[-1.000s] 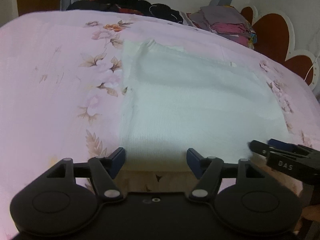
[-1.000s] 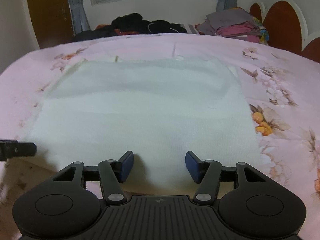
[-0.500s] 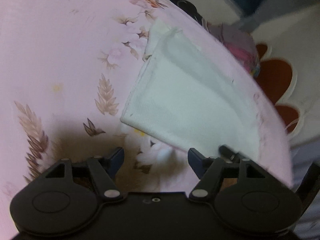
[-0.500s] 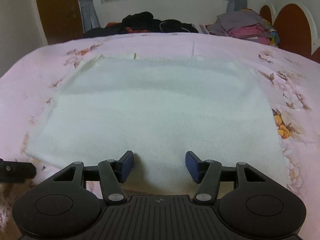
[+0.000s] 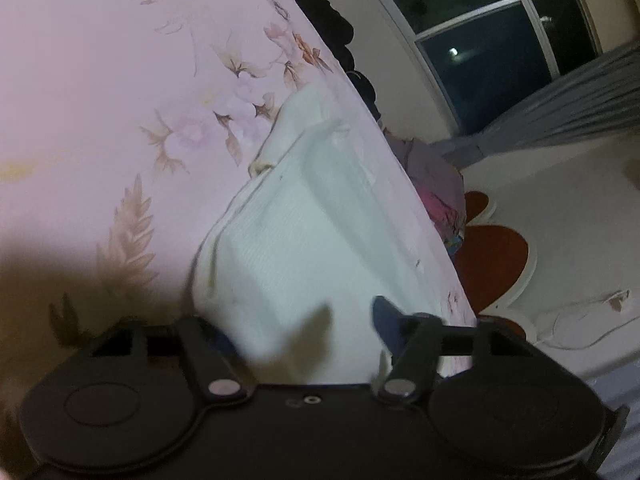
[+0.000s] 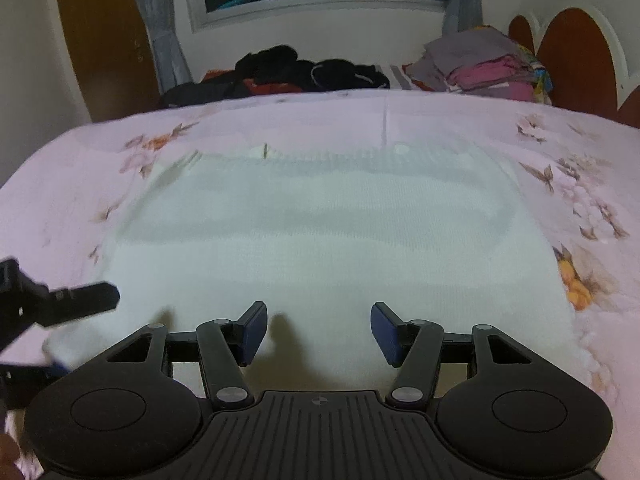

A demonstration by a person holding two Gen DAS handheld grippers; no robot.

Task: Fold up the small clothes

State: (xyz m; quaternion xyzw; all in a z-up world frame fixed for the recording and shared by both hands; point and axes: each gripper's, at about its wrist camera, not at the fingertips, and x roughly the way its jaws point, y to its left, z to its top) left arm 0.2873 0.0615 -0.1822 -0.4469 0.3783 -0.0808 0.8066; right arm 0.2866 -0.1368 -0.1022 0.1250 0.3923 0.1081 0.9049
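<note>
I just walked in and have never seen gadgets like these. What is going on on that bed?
A person is folding a white knitted garment spread on a pink floral bedsheet, with a two-finger gripper in each hand. The left gripper has its open fingers around the garment's near left corner, the cloth bunched between them. The right gripper hovers open over the near edge, gripping nothing. Folded clothes are stacked at the far side.

left wrist: rolled, close over garment (image 5: pixel 304 240) corner | right wrist: level, near edge | shared: garment, bedsheet (image 6: pixel 440 120)
</note>
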